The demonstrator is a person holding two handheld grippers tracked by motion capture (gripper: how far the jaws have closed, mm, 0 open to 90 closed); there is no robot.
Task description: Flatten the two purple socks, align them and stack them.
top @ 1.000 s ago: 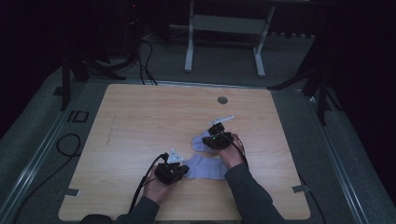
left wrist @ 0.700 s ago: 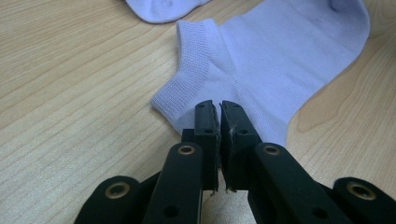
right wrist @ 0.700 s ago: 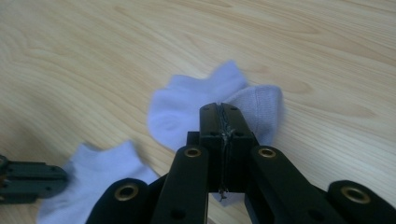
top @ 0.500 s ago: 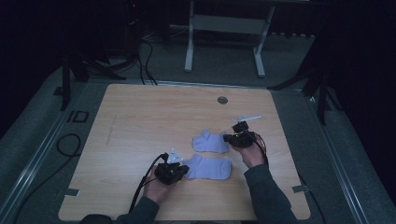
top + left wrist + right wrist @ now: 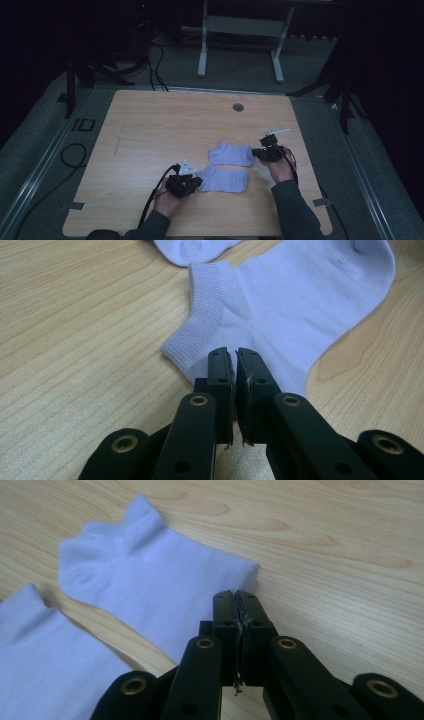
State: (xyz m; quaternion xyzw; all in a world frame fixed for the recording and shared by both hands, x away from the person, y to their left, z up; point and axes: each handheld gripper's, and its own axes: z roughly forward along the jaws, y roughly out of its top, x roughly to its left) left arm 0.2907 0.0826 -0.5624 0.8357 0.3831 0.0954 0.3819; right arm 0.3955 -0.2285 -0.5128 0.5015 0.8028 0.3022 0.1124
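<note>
Seen from above, two grey-sleeved forearms reach in from the table's near edge over a light wooden tabletop (image 5: pixel 150 130). The person's left hand (image 5: pixel 167 202), palm wrapped around its tool, holds the black two-jaw left gripper (image 5: pixel 186 184) low on the wood, pointing right at the cuff end of the nearer pale lilac ankle sock (image 5: pixel 224 179). In the left gripper view its jaws stand almost together with a thin slit between them, over the sock's heel edge (whether any fabric is pinched there cannot be told). The sock lies flat, ribbed cuff towards the gripper. A little farther back and to the right, the right hand (image 5: pixel 281 169) holds the black right gripper (image 5: pixel 267 151), pointing left at the end of the second pale lilac ankle sock (image 5: pixel 231 153). In the right gripper view its jaws are pressed fully together, empty, just beside that sock's edge. The two socks lie near each other, roughly parallel. Beyond them, a small round grey grommet (image 5: pixel 238 107) sits near the table's far edge.
</note>
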